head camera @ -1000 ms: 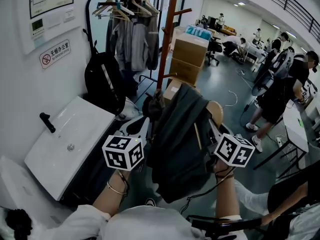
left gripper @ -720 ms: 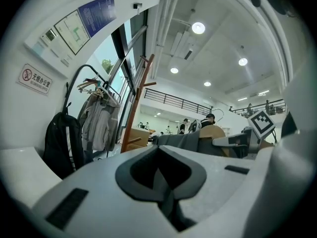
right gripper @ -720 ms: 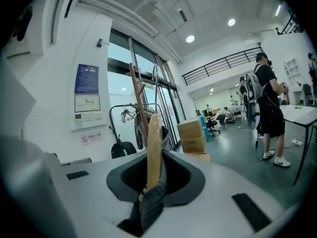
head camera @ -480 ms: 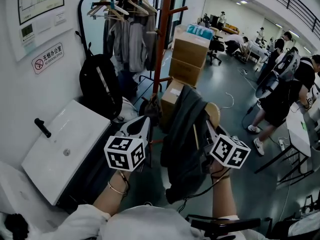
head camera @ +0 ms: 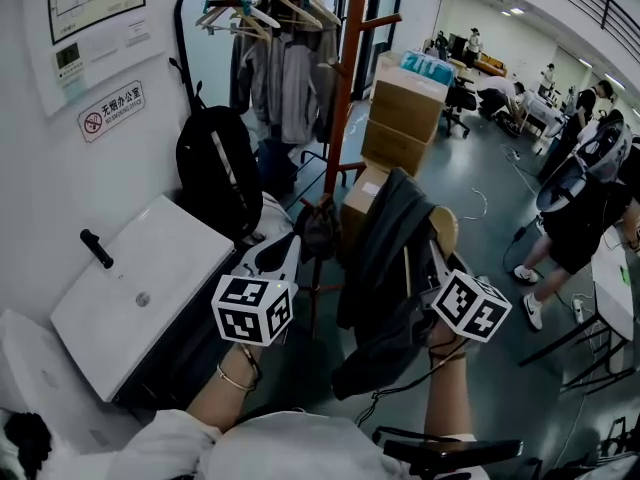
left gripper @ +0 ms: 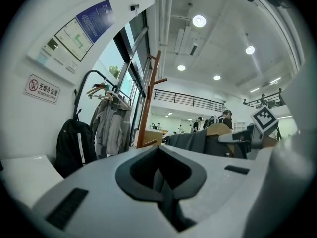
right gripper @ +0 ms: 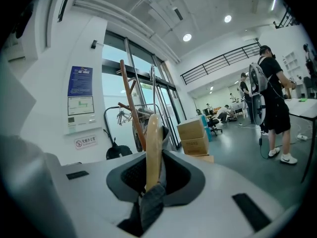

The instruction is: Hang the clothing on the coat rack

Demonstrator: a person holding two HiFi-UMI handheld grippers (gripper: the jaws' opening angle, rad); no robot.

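Fingers of my right gripper pinch narrowly on the hanger carrying the jacket, near the rack, not on it. My left gripper is closed, empty.

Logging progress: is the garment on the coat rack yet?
Not yet: the garment hangs from the right gripper, on no peg of the coat rack.

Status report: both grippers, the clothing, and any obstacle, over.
Left gripper shut, empty. Right gripper shut on wooden hanger carrying dark garment. Coat rack ahead, not yet reached. Dark bag on its lower peg.
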